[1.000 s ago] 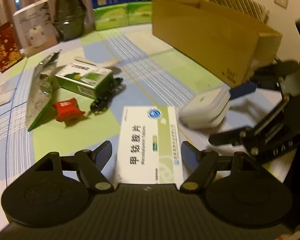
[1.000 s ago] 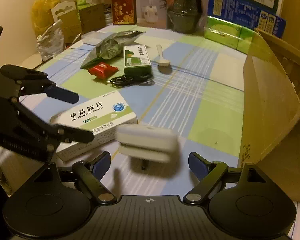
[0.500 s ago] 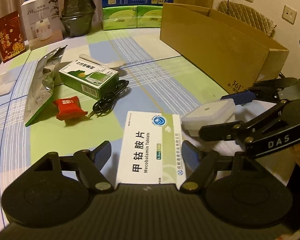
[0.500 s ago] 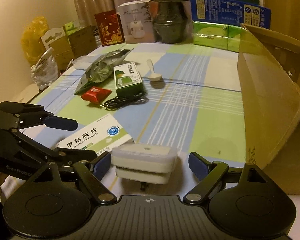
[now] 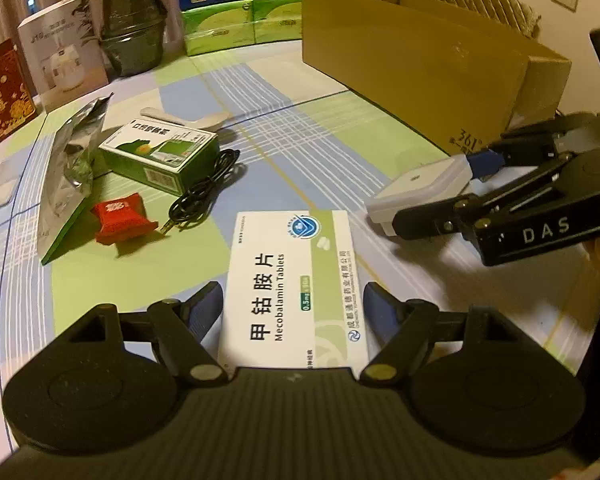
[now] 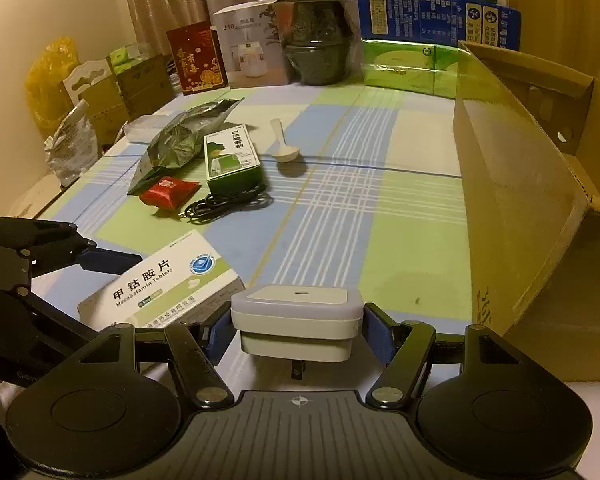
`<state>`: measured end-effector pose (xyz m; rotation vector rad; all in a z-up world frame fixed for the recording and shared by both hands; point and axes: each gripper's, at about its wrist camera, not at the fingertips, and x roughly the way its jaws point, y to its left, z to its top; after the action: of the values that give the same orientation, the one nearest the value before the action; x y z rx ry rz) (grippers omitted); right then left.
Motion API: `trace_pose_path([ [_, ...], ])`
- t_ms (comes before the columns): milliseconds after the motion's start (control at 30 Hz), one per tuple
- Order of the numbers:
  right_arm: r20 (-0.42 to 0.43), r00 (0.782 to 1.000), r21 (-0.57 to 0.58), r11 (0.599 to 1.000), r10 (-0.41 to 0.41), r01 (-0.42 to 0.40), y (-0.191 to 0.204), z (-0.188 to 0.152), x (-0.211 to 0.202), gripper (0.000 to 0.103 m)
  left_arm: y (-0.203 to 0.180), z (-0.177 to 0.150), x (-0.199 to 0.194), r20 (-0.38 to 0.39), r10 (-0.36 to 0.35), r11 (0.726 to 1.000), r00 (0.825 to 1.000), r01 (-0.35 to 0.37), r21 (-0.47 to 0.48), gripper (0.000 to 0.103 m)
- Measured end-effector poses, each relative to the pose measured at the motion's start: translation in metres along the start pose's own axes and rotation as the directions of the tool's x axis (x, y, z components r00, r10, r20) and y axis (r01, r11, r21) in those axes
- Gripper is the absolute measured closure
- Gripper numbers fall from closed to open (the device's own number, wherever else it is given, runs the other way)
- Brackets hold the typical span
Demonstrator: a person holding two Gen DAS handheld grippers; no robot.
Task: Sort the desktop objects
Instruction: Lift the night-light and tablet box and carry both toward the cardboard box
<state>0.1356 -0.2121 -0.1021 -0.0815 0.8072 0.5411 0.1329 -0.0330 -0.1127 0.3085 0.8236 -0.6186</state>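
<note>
A white-and-green tablet box [image 5: 292, 280] lies flat on the checked tablecloth, with my left gripper [image 5: 294, 300] shut on it, a pad against each long side. From the right wrist view the same box [image 6: 164, 280] shows with the left gripper's far pad [image 6: 112, 260] at its edge. A white plug adapter [image 6: 296, 308] sits between the fingers of my right gripper [image 6: 296, 324]. Its jaws are closing and both pads meet the adapter's sides. The left wrist view has the adapter [image 5: 420, 188] in the right gripper [image 5: 440, 192] just right of the tablet box.
An open cardboard box [image 6: 512, 184] stands along the right side. Farther out lie a green carton [image 5: 160, 152], a red packet [image 5: 122, 220], a black cable [image 5: 204, 192], a white spoon [image 5: 196, 120] and a foil bag [image 5: 72, 168]. Boxes and a dark pot line the back.
The right gripper's fingers have come in from wide apart onto the adapter's sides. The tablet box now fills the gap between the left fingers.
</note>
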Motion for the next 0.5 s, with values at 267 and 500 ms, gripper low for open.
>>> trace_pose_path([
  [267, -0.005, 1.0, -0.002, 1.0, -0.009, 0.009, 0.0015, 0.0004, 0.0038, 0.038, -0.0004, -0.0001, 0.0033, -0.001, 0.005, 1.0, 1.0, -0.005, -0.001, 0.035],
  [500, -0.01, 1.0, 0.008, 1.0, -0.012, 0.012, 0.0008, 0.0011, 0.0054, 0.038, 0.0004, -0.0004, 0.0057, 0.001, 0.003, 1.0, 1.0, -0.003, 0.001, 0.035],
])
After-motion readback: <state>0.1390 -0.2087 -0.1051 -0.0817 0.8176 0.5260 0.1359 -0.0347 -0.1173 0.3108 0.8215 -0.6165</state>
